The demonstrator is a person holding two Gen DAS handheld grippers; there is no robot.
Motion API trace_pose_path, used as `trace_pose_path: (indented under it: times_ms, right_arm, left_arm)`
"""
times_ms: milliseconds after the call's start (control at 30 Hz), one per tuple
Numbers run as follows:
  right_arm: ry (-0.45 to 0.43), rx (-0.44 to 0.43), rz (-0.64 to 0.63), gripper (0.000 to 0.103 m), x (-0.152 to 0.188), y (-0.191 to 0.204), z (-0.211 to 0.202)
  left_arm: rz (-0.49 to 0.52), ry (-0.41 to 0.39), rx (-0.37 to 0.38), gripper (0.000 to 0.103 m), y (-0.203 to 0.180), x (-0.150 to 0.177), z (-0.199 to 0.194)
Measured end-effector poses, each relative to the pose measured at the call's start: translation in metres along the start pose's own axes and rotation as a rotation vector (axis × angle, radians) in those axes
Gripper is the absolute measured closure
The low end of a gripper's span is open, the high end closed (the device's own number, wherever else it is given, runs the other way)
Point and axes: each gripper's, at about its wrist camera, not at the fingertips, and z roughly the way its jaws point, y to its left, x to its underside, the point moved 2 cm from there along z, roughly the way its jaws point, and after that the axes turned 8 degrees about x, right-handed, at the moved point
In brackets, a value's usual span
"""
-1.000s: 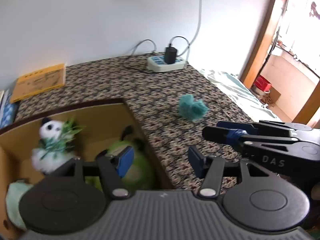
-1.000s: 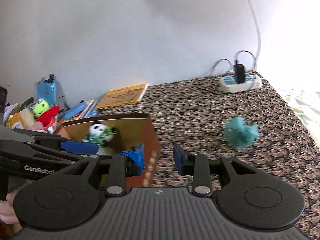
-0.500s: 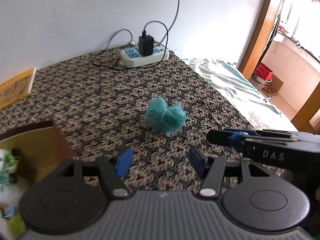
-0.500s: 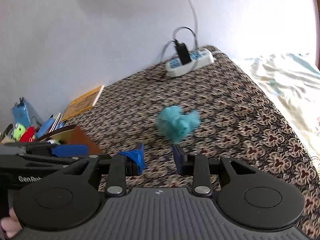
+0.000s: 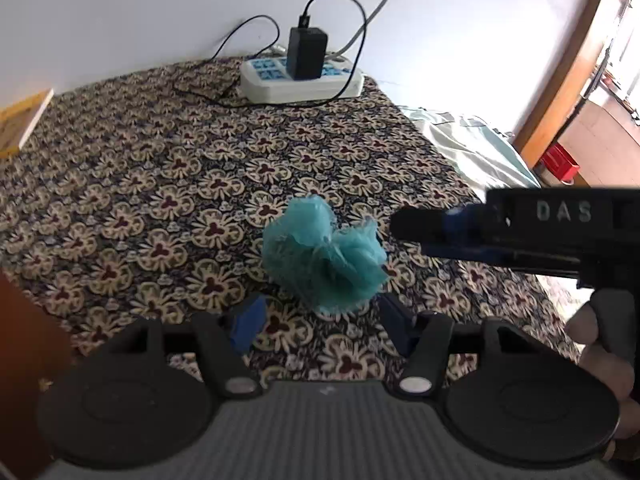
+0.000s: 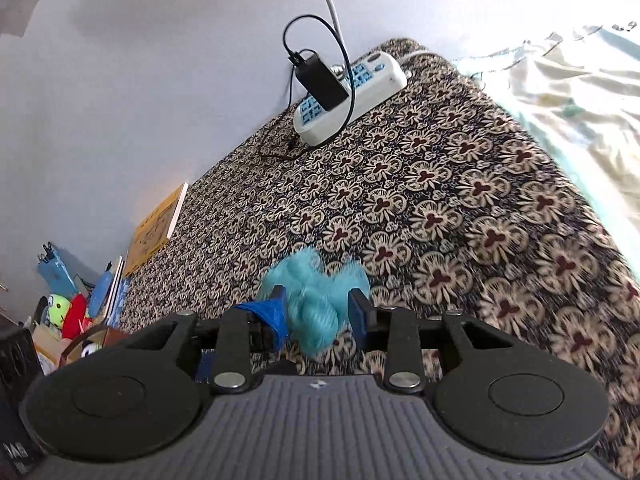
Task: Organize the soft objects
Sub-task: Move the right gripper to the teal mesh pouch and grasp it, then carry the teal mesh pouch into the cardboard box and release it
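On a worktop (image 5: 168, 184) draped in floral cloth, a teal mesh puff (image 5: 322, 258) lies alone as two handheld grippers converge on it. A snag looks like the main hazard: the loose netting could catch on one pad and drag across the cloth, or the puff could squash and spring free if pinched off-centre. Both tools arriving at once could also knock together over it. The right gripper (image 6: 318, 314) straddles the puff, its jaws partly spread and just opened a little further, the netting between the blue pads (image 6: 358, 314); the frame is too blurred to tell whether they press on it. The left gripper (image 5: 322, 324) hangs just short of the puff, jaws spread wide and empty, the puff beyond its tips. A white power strip (image 5: 300, 80) with a black charger (image 5: 306, 58) sits well apart by the wall.
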Motion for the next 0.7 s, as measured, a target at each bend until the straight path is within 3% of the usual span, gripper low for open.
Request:
trace_pose_path:
  times_ms: [300,500,533,567,700]
  right_arm:
    - [0.097,-0.032,0.015,0.085,-0.018,-0.008,0.048]
    - [0.149,-0.073,-0.034,0.083,-0.014,-0.004,0.065]
    - [0.151,-0.075,-0.048,0.083,-0.012,-0.003,0.067]
    - [0.151,-0.076,-0.059,0.086,-0.011,-0.001,0.067]
    - [0.136,-0.094,-0.082,0.088,-0.006,0.002,0.064]
  left_arm:
    - [-0.086,0.022,-0.019,0.039,0.009,-0.007,0.042]
    - [-0.040,0.010,-0.043,0.039,0.011,-0.008,0.049]
    - [-0.034,0.009,-0.046,0.042,0.012,-0.008,0.050]
    - [-0.023,0.009,-0.050,0.052,0.011,-0.008,0.049]
    - [-0.013,0.020,-0.036,0.065,0.009,-0.008,0.048]
